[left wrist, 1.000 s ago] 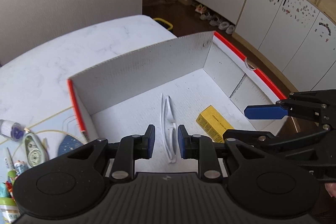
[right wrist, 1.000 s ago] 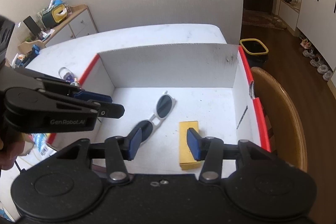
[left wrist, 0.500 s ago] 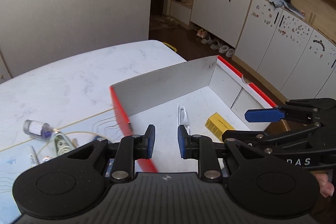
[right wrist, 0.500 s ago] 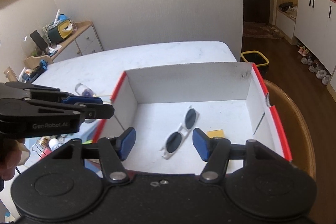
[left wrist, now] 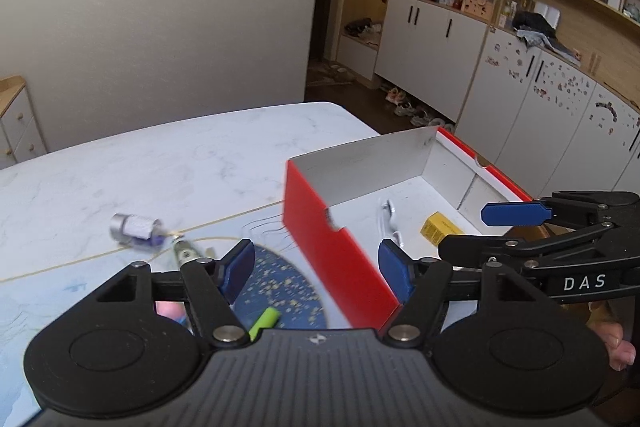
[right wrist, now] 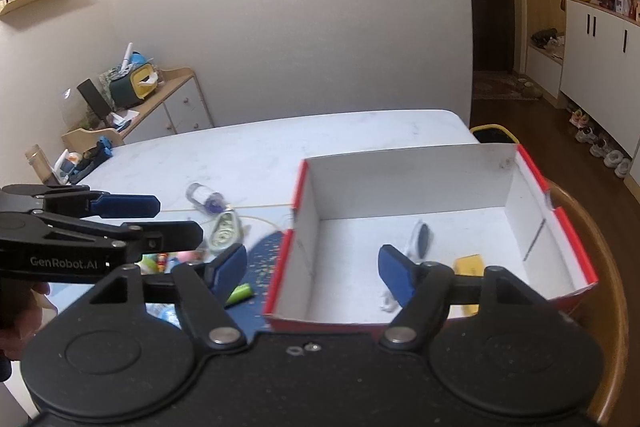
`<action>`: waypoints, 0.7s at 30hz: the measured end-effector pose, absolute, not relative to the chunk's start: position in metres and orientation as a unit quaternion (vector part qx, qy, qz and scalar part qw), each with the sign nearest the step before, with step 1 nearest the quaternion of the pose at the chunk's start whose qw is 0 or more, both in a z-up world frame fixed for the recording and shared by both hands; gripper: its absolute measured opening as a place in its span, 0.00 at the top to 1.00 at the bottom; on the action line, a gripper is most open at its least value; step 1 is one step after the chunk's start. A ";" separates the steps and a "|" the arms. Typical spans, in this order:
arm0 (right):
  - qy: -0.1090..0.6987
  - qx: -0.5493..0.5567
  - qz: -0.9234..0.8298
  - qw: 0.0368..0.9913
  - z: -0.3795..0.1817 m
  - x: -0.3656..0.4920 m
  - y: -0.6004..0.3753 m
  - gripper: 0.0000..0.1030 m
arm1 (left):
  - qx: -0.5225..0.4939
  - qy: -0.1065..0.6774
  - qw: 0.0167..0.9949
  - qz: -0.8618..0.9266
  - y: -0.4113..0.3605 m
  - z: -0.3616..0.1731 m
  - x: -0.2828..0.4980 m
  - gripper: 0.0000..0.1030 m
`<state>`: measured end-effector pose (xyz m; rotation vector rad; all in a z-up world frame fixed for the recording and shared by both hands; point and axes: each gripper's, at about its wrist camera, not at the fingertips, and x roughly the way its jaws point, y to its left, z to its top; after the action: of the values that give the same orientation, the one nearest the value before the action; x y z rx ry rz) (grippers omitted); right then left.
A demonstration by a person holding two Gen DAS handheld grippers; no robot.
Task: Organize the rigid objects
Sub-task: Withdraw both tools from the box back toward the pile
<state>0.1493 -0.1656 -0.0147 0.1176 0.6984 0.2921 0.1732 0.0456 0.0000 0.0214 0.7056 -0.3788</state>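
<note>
A red box with a white inside (left wrist: 340,251) (right wrist: 404,183) stands on the table's right part. In it lie white sunglasses (left wrist: 387,215) (right wrist: 420,237) and a small yellow box (left wrist: 440,229) (right wrist: 470,265). My left gripper (left wrist: 316,269) is open and empty, held above the box's left wall; it shows at the left of the right wrist view (right wrist: 156,217). My right gripper (right wrist: 310,267) is open and empty above the box's near left corner; it shows at the right of the left wrist view (left wrist: 476,233).
Left of the box lie a small purple-capped bottle (left wrist: 134,227) (right wrist: 206,197), a correction-tape dispenser (right wrist: 226,231), a green tube (left wrist: 264,319) (right wrist: 238,293) and several small items on a blue mat (left wrist: 280,283). A wooden chair back (right wrist: 600,267) curves at the right.
Both grippers have pulled up and back from the box and swung left. The left gripper's jaws have gone from nearly shut to wide open; the right's have widened. Sunglasses and yellow box stay inside.
</note>
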 end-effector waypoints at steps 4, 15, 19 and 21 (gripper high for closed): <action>0.338 0.058 0.146 0.928 -0.013 0.143 -0.146 0.22 | 0.004 0.343 0.924 -0.170 0.069 -0.003 0.165 0.31; 0.340 0.049 0.165 0.924 -0.019 0.129 -0.093 0.07 | -0.025 0.348 0.929 -0.122 0.140 -0.020 0.144 0.18; 0.352 0.040 0.174 0.919 -0.028 0.127 -0.078 0.07 | -0.032 0.360 0.926 -0.105 0.162 -0.032 0.140 0.17; 0.361 0.035 0.178 0.915 -0.035 0.126 -0.070 0.07 | -0.038 0.367 0.925 -0.097 0.172 -0.040 0.138 0.14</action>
<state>0.1255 -0.0701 -0.0348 0.0725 0.7438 0.3663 0.1380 0.1725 -0.0400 -0.0775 0.7522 -0.1992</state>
